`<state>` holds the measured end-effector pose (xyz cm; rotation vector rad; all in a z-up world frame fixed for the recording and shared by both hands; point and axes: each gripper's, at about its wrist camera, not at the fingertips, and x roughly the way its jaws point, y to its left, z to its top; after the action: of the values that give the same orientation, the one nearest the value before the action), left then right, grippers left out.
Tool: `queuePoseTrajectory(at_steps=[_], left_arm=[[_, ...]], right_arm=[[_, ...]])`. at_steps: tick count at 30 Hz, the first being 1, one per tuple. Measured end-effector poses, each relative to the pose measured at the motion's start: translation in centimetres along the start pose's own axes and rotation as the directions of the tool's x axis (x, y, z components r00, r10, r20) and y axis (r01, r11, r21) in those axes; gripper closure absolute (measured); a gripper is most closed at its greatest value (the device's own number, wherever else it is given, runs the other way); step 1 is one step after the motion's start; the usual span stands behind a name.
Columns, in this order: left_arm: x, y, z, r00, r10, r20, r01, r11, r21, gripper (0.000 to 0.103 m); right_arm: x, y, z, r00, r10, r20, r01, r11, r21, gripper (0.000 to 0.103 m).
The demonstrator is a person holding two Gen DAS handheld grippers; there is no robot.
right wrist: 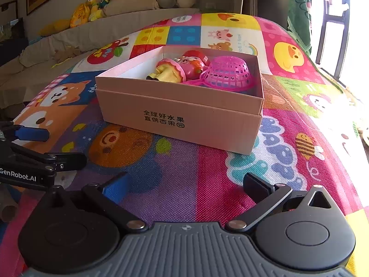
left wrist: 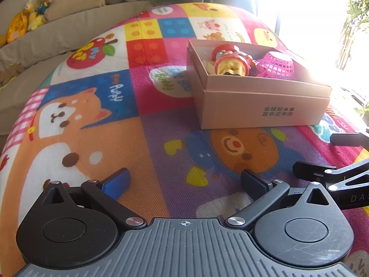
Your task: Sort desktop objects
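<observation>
A pink cardboard box (left wrist: 265,108) (right wrist: 180,117) with black Chinese print stands open on the colourful play mat. Inside lie a pink mesh basket (left wrist: 276,65) (right wrist: 227,73), a red and yellow toy (left wrist: 231,63) (right wrist: 169,71) and a red and pink toy (right wrist: 193,63). My left gripper (left wrist: 184,181) is open and empty, low over the mat in front of the box. My right gripper (right wrist: 186,184) is open and empty, also in front of the box. Each gripper shows at the edge of the other's view: the right one (left wrist: 334,157), the left one (right wrist: 41,147).
The play mat (left wrist: 115,120) (right wrist: 288,138) covers the whole surface. A beige sofa (right wrist: 69,37) with plush toys (right wrist: 92,9) stands behind it. A bright window (left wrist: 311,11) is at the right, with a green cloth (right wrist: 299,16) hanging near it.
</observation>
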<state>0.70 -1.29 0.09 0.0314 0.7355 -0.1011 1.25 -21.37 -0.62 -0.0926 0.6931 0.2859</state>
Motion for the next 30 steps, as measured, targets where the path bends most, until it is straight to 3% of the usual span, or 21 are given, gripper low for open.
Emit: queuePoseTrajectory(at_steps=[30], left_arm=[[0.01,0.09,0.04,1.0,0.001,0.002,-0.001,1.0,-0.002,0.0]], right_arm=[[0.11,-0.03,0.1,1.0,-0.001,0.0,0.001,1.0,-0.002,0.0]])
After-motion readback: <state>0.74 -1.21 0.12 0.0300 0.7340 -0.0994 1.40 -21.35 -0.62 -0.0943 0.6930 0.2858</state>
